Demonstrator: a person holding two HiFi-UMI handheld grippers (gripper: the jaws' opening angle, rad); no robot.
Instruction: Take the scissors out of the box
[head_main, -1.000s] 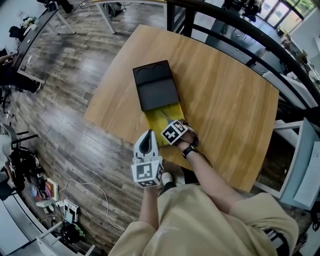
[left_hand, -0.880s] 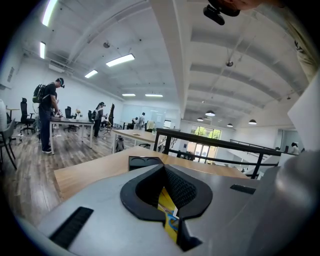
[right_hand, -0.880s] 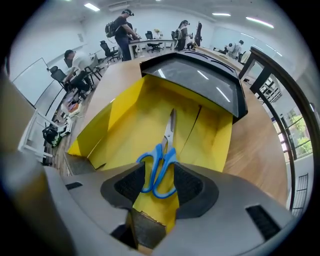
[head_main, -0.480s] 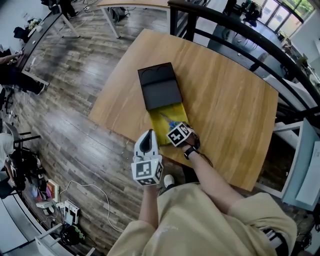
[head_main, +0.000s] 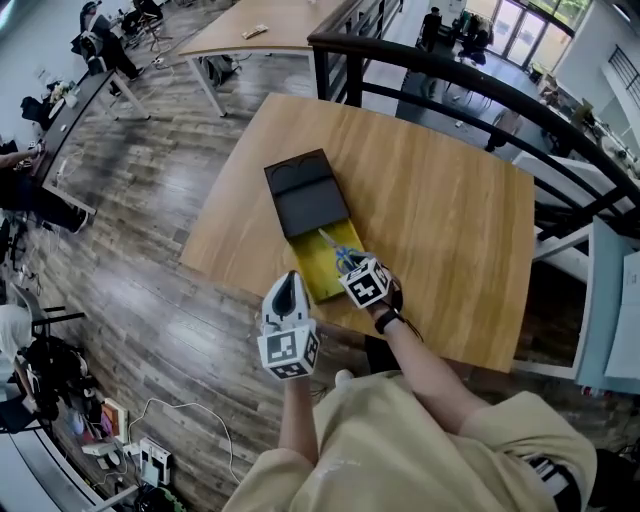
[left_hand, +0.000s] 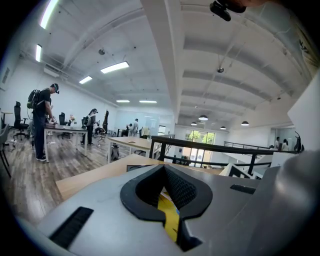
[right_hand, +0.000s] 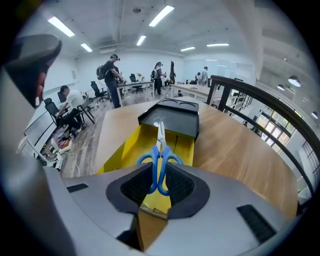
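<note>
Head view: lower centre, the left gripper (head_main: 289, 292) hangs off the table (head_main: 450, 220) edge, jaws together and empty. Just right, the right gripper (head_main: 352, 268) is clamped on the scissors (head_main: 335, 247), blades over the open box (head_main: 305, 200). The lift-out looks under way; next they must clear the box.

The light wooden surface (head_main: 450, 190) stands on a dark plank floor (head_main: 150, 260). One thing lies directly on it — a box (head_main: 308, 195), its black sleeve toward the middle and its yellow tray (head_main: 315, 268) drawn out toward the near edge.
</note>
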